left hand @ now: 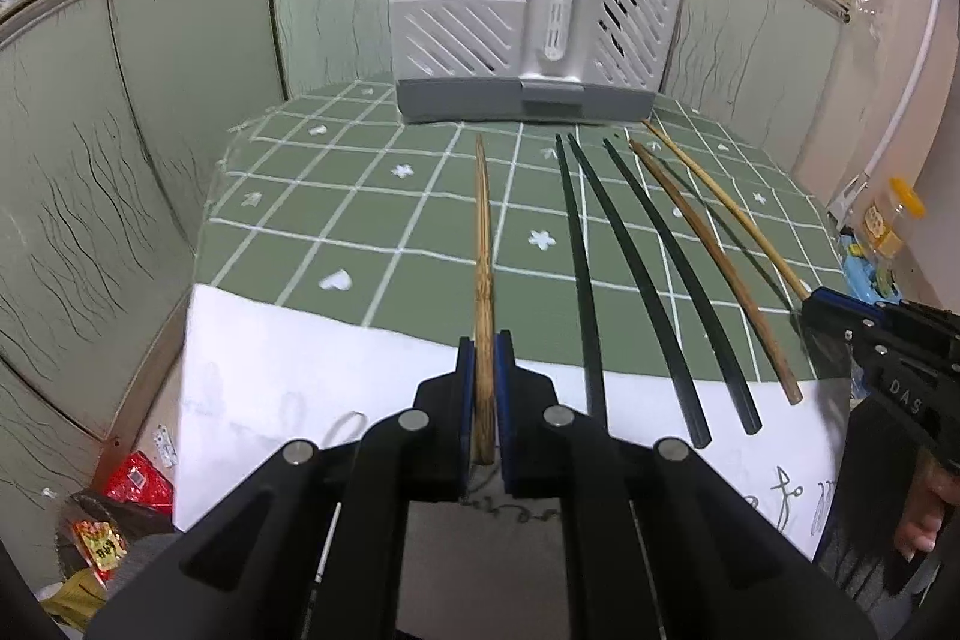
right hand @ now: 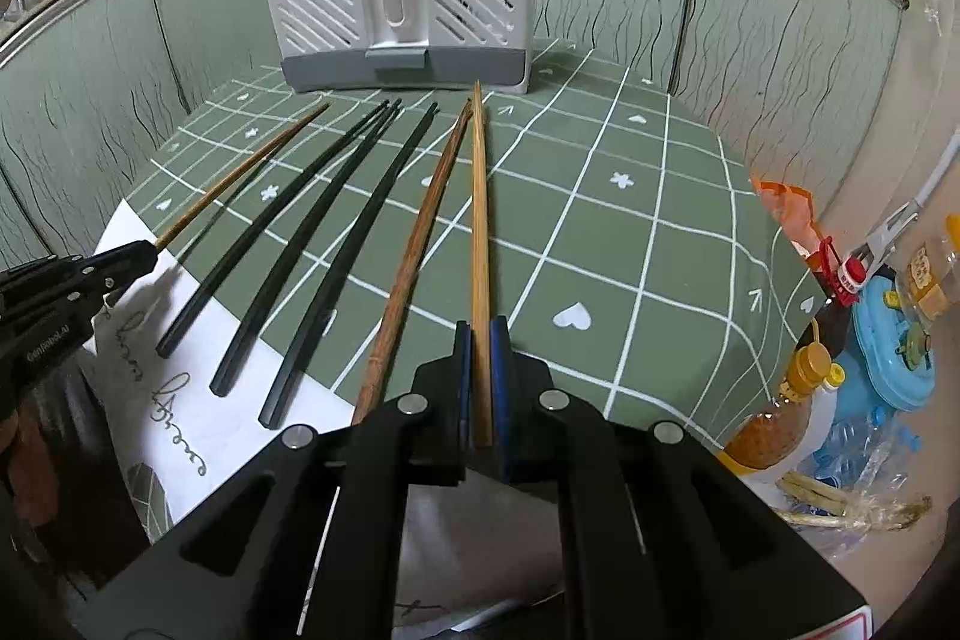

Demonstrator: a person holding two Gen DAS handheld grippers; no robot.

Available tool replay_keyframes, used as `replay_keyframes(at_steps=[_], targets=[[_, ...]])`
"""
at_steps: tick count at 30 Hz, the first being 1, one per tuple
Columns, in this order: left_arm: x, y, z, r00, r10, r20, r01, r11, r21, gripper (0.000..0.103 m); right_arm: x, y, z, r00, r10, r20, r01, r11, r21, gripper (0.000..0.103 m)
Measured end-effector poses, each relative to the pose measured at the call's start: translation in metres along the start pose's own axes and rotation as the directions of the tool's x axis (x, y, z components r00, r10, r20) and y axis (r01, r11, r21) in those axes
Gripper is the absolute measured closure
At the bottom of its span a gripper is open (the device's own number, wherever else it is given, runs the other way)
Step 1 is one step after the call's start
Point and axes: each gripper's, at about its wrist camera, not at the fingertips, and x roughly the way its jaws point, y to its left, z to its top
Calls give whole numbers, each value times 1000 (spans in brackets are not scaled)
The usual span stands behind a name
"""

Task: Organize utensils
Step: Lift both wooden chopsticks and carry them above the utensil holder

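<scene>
A green checked tablecloth (left hand: 372, 196) covered the table, and at its twelve o'clock edge stood a grey slotted utensil holder (left hand: 528, 40) with dark sticks already poking out of its right-hand compartment. Between holder and person lay three black chopsticks (right hand: 336, 244) and one brown chopstick (right hand: 414, 256), fanned side by side with their near ends on a white sheet of paper (left hand: 312, 376). The left gripper (left hand: 485, 400) was clamped narrow on a speckled wooden chopstick (left hand: 482, 232) near its butt; the right gripper (right hand: 480, 382) was pinched the same way on a pale bamboo chopstick (right hand: 478, 220), tip pointing to twelve o'clock. With so long a stick held near one end, either could likely swivel in the pads and miss the compartment mouth, or its tip could knock the holder. The pale stick ran just beside the brown one, so it might drag it along. The holder's interior was hidden, and whether either tip was touching the cloth could not be told.
</scene>
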Motion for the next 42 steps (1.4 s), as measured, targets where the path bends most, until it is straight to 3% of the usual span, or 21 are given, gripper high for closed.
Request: replay_keyframes(at_steps=[18, 42], targets=[[-41, 14, 29, 994, -20, 105, 21, 1000, -5, 95, -32, -11, 20, 998, 28, 48, -28, 999, 18, 97], [-96, 30, 87, 971, -70, 226, 64, 997, 34, 95, -106, -11, 96, 963, 58, 264, -56, 998, -17, 97]])
